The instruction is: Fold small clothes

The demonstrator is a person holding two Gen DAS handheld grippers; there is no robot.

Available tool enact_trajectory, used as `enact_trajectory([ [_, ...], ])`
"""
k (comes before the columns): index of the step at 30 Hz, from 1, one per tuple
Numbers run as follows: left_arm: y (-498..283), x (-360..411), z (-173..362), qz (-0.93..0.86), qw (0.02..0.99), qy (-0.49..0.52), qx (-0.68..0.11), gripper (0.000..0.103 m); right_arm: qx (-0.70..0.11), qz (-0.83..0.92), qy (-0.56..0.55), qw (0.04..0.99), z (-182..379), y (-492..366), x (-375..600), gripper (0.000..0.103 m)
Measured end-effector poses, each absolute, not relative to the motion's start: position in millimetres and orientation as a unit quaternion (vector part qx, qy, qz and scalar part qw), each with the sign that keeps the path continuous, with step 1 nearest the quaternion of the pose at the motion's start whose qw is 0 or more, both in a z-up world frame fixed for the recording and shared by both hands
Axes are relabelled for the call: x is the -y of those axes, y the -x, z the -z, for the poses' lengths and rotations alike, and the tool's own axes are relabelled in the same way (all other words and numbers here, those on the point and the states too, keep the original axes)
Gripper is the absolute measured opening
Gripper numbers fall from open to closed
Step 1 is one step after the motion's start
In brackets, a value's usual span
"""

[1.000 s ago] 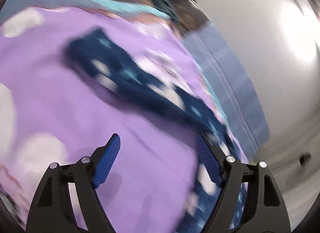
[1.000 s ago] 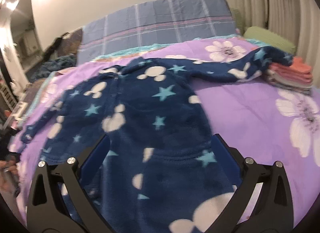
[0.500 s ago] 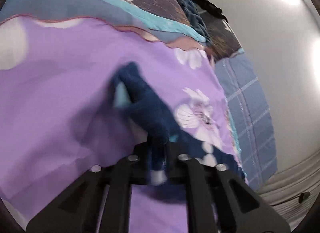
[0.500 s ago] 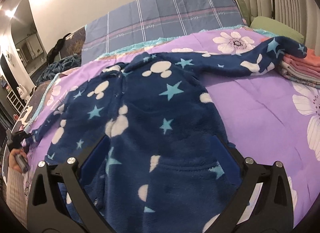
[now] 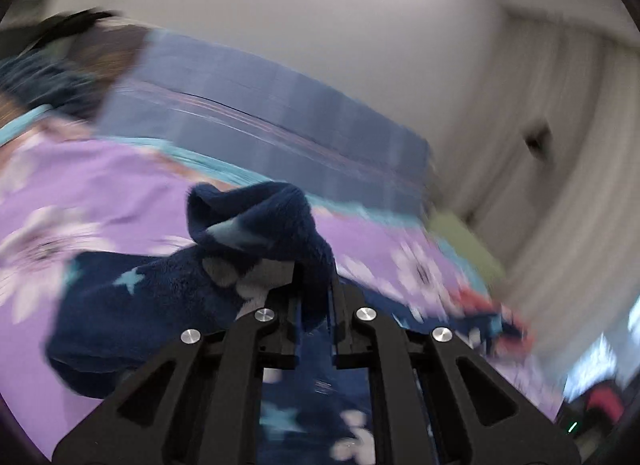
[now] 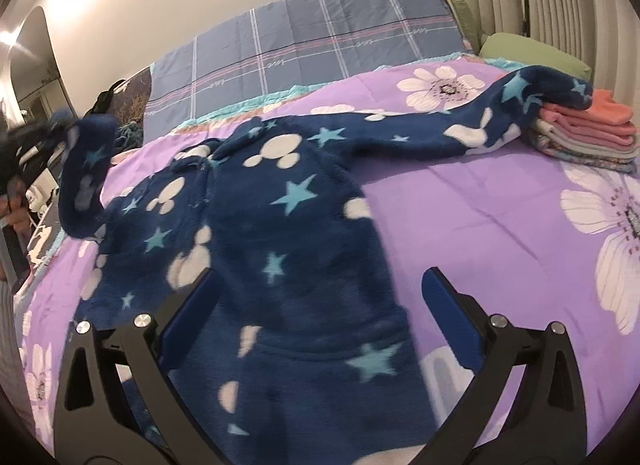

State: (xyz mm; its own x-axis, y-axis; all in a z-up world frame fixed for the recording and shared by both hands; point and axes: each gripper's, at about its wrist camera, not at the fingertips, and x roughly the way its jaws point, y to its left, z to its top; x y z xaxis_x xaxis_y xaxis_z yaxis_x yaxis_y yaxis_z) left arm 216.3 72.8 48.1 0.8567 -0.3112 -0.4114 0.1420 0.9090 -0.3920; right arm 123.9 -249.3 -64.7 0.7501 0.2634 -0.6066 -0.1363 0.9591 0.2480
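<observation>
A navy fleece garment with white mouse heads and light blue stars lies spread on a purple flowered bedsheet. My left gripper is shut on the garment's left sleeve and holds it lifted off the bed; the raised sleeve shows at the left of the right wrist view. My right gripper is open and empty, hovering over the garment's lower body. The right sleeve stretches out and rests on a stack of folded clothes.
A stack of folded pink and grey clothes sits at the bed's right edge. A blue plaid blanket and a green pillow lie at the head. Curtains hang at the right, dark clutter lies at the left.
My left gripper closed on the left sleeve and lifted it up off the sheet, swinging toward the garment's body. My right gripper stayed open over the lower body.
</observation>
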Motion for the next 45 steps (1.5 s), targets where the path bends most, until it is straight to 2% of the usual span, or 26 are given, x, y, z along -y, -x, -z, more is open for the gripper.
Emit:
enact_trajectory([
  [5,-254.2,18.9,17.9,0.167,0.922,0.103,-0.334,0.012,-0.347,-0.086,-0.111,0.927,72.1,-128.6,277.0,0.101],
  [7,-260.3,32.6,47.6,0.168,0.908,0.094,-0.371,0.024,-0.358,-0.085,-0.122,0.922,75.0,-132.2,284.9,0.101],
  [10,-262.7,27.5,78.4,0.163,0.898,0.081,-0.401,0.028,-0.373,-0.098,-0.139,0.912,76.3,-141.8,291.4,0.101],
  [14,-257.2,20.9,84.4,0.168,0.898,0.087,-0.397,0.037,-0.379,-0.149,-0.123,0.905,69.6,-161.7,277.3,0.099],
  [16,-249.6,22.6,86.1,0.174,0.899,0.087,-0.392,0.048,-0.379,-0.175,-0.094,0.904,62.9,-179.5,258.3,0.083],
  [17,-245.6,25.7,87.9,0.178,0.899,0.085,-0.39,0.05,-0.381,-0.186,-0.086,0.902,60.5,-186.6,250.7,0.079],
  [19,-237.9,35.5,91.9,0.189,0.9,0.072,-0.387,0.052,-0.391,-0.217,-0.076,0.891,56.6,-212.7,231.2,0.059],
  [21,-228.1,41.5,95.7,0.196,0.901,0.057,-0.382,0.053,-0.411,-0.234,-0.089,0.876,57.0,-242.6,215.6,0.047],
  [26,-221.8,52.7,104.2,0.209,0.904,0.028,-0.371,0.054,-0.452,-0.249,-0.114,0.849,71.4,-309.8,184.1,0.047],
  [27,-222.5,53.7,105.9,0.212,0.903,0.028,-0.372,0.054,-0.461,-0.253,-0.119,0.842,76.5,-322.8,178.6,0.05],
  [30,-227.8,55.0,107.8,0.219,0.9,0.033,-0.376,0.054,-0.489,-0.284,-0.156,0.81,90.4,-345.1,168.5,0.073],
  [32,-232.0,56.7,109.9,0.217,0.899,0.034,-0.379,0.054,-0.487,-0.286,-0.146,0.812,88.9,-347.4,158.3,0.075],
  [33,-234.7,58.2,111.0,0.214,0.898,0.032,-0.384,0.047,-0.484,-0.288,-0.126,0.817,86.2,-347.5,150.2,0.064],
  [34,-239.0,60.1,111.4,0.209,0.896,0.03,-0.39,0.03,-0.484,-0.291,-0.106,0.818,84.3,-347.3,143.1,0.031],
  [35,-241.4,60.3,111.1,0.213,0.893,0.032,-0.394,0.021,-0.49,-0.29,-0.085,0.817,82.5,-347.9,133.8,0.015],
  [36,-244.9,60.4,108.1,0.221,0.89,0.037,-0.398,0.008,-0.492,-0.282,-0.073,0.82,79.3,-348.7,128.5,0.011],
  [42,-256.4,58.7,52.7,0.205,0.918,0.042,-0.337,0.006,-0.404,-0.294,-0.113,0.859,16.6,-354.7,138.0,0.01],
  [45,-270.8,66.2,34.7,0.219,0.92,0.056,-0.321,0.007,-0.392,-0.271,-0.125,0.87,7.1,-373.4,149.9,0.012],
])
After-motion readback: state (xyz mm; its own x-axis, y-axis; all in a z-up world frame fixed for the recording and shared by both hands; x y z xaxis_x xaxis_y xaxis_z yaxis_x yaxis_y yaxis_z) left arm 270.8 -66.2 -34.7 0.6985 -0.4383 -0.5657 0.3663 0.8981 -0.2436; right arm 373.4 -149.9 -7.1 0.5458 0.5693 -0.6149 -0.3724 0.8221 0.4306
